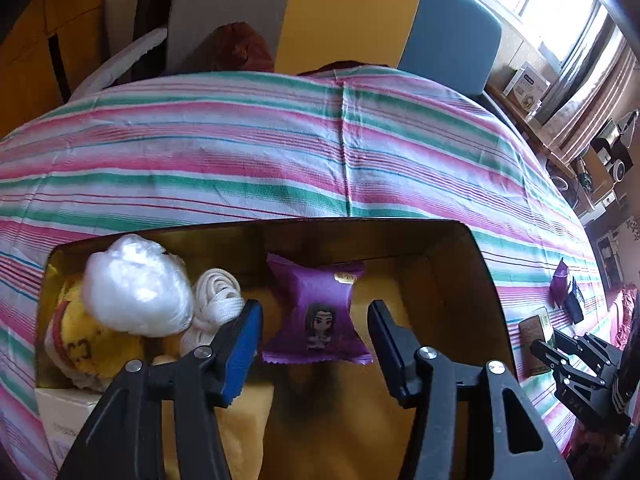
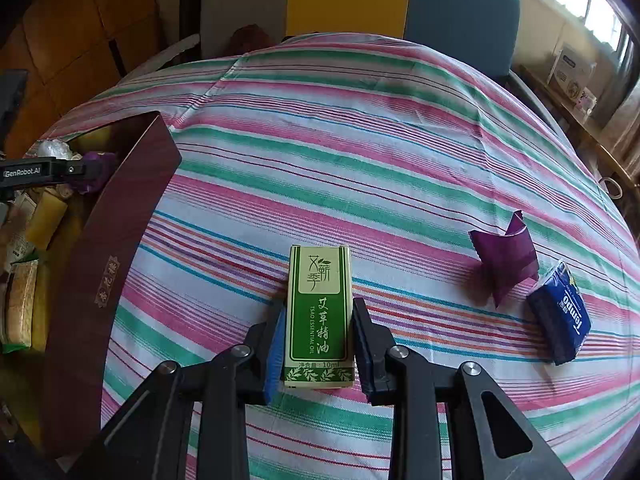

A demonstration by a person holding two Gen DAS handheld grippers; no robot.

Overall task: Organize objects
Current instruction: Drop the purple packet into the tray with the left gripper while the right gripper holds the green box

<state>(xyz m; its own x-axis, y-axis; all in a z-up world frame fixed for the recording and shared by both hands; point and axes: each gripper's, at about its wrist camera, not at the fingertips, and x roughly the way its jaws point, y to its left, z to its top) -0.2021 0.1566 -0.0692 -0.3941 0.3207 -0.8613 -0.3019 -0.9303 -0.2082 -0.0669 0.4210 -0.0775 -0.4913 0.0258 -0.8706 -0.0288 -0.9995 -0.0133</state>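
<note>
Your left hand-held gripper (image 1: 316,340) is hanging over the box (image 1: 472,264) with its jaws standing apart, and the purple packet (image 1: 316,312) is lying between them on the yellow lining, touched by neither pad, so it looks released. Your right hand-held gripper (image 2: 318,344) is clamping the green carton (image 2: 320,316) by its long sides while the carton is lying on the striped desk (image 2: 360,140), well clear of the box wall (image 2: 108,280). That carton is probably light and fairly stiff, but thin card dents, so you are better off gripping across the narrow width near the middle, as you are doing, with modest pressure. A second purple packet (image 2: 504,256) and a blue tissue pack (image 2: 560,316) are waiting on the desk to the right of the carton, close together. Both are likely soft and light; the foil may be slippery, so pinch the packet across its puffed body rather than a crimped end, and squeeze the tissues across the short side. Inside the box, a white bag (image 1: 136,288) and a rope coil (image 1: 216,300) are filling the left end, leaving room on the right.
</note>
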